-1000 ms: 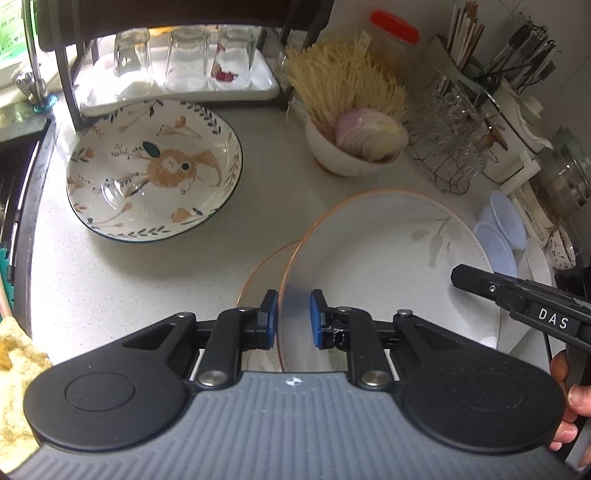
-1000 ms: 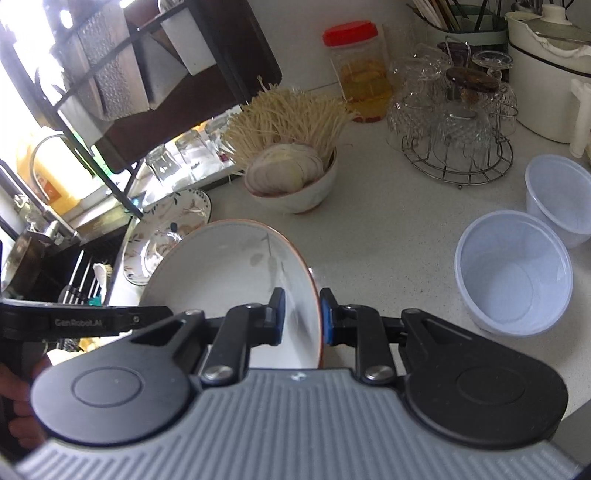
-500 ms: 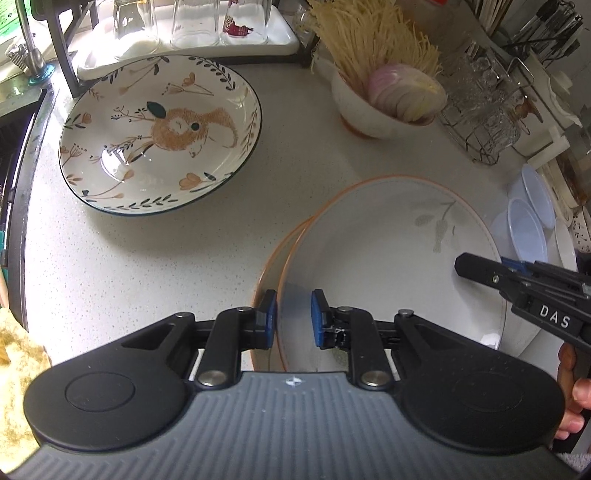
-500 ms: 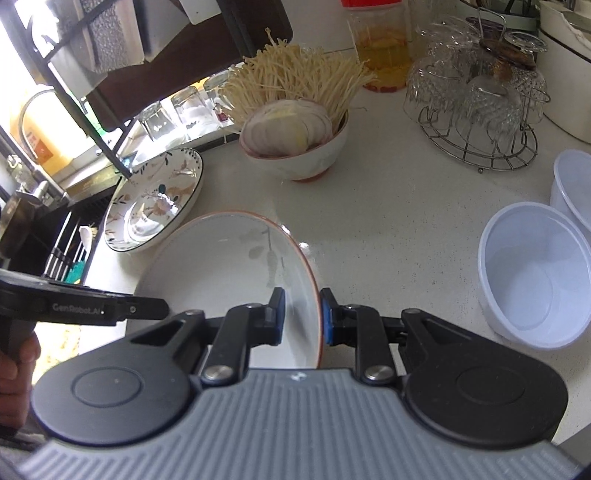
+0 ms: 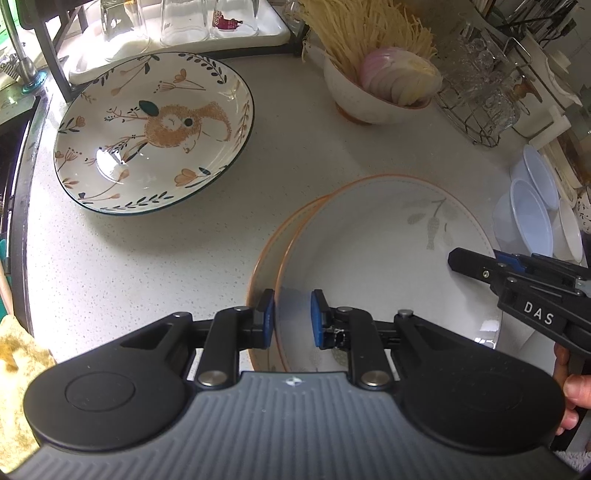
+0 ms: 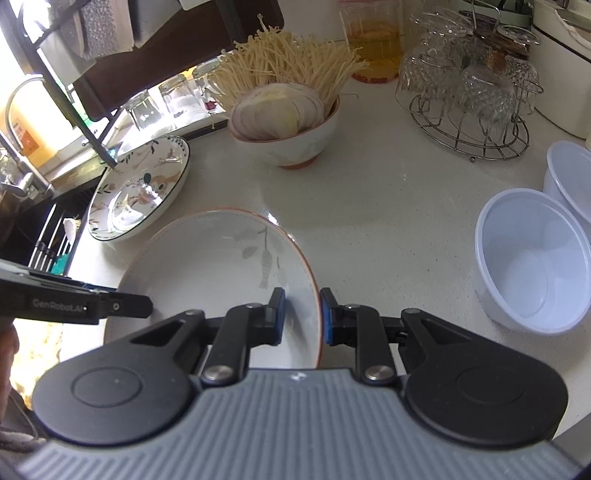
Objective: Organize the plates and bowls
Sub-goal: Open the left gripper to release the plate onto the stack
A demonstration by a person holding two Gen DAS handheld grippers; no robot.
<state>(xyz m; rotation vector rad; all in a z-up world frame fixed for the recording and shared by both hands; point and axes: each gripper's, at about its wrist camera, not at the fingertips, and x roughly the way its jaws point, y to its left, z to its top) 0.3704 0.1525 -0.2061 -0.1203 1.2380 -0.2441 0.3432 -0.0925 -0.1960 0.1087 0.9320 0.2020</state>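
Note:
A white plate with an orange rim and a leaf print (image 5: 388, 258) is held by both grippers just above a matching plate (image 5: 264, 266) on the counter. My left gripper (image 5: 291, 318) is shut on its near left rim. My right gripper (image 6: 302, 314) is shut on its right rim; the same plate shows in the right wrist view (image 6: 210, 273). A large rabbit-pattern plate (image 5: 155, 129) lies at the back left, also in the right wrist view (image 6: 140, 188).
A bowl of enoki mushrooms and sliced onion (image 5: 380, 92) stands at the back. A wire rack of glasses (image 6: 476, 96) is at the back right. White plastic bowls (image 6: 532, 254) stand on the right. The sink (image 5: 11, 155) is at the left, with upturned glasses (image 5: 177, 22) on a tray behind.
Both grippers have lowered the white plate toward the matching plate beneath it, and the plate has tilted flatter. Both grips are unchanged.

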